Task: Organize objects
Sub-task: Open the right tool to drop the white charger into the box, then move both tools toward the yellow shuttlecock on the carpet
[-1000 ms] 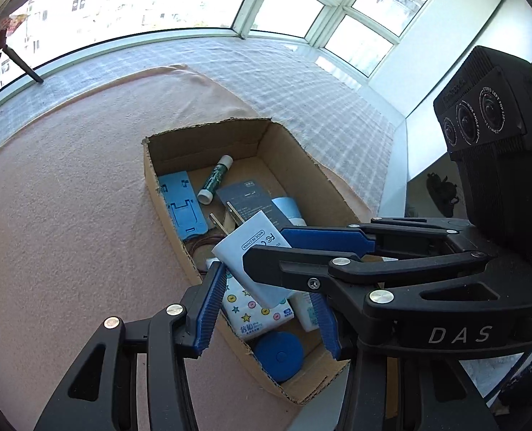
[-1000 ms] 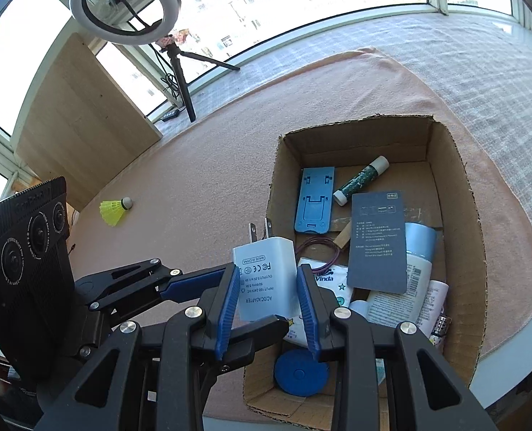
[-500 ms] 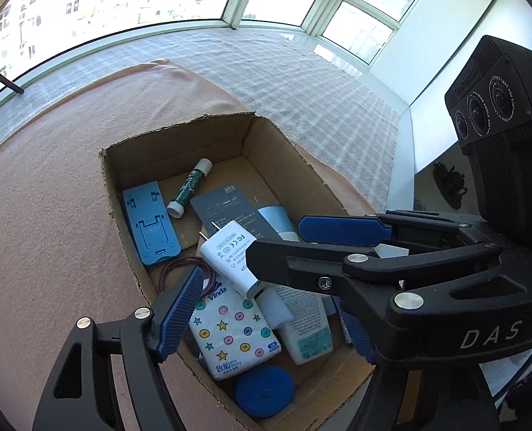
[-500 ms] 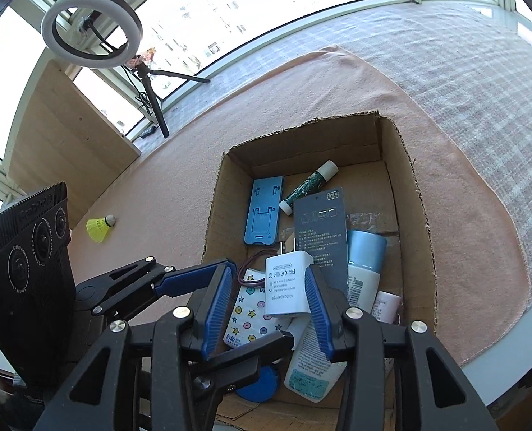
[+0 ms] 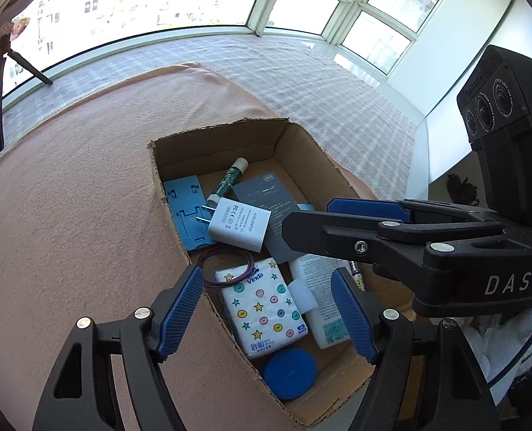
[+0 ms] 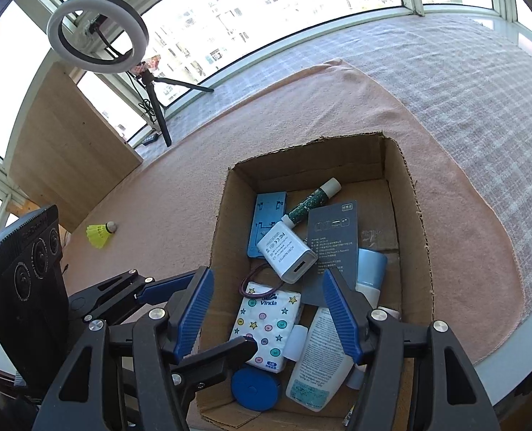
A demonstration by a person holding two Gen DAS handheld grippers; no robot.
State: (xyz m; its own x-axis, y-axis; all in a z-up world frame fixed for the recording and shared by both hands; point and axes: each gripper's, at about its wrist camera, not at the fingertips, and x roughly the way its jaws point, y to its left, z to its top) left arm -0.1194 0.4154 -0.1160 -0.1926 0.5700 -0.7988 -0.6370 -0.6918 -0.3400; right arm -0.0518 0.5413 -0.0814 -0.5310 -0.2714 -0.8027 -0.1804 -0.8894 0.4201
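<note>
Released white charger [image 6: 287,251] now inside cardboard box [image 6: 415,237], atop blue stand [image 6: 267,215]; right fingers [image 6: 341,319] opening, left fingers [image 5: 178,312] wide, both empty.

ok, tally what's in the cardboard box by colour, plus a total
Blue: 3, phone stand, round disc, pale blue tube
White: 3, charger, tissue pack, lotion bottle
Grey: 1, card
Green: 1, glue stick
Dark red: 1, hair band
Total: 9; anything hidden under the grippers is uncounted.
</note>
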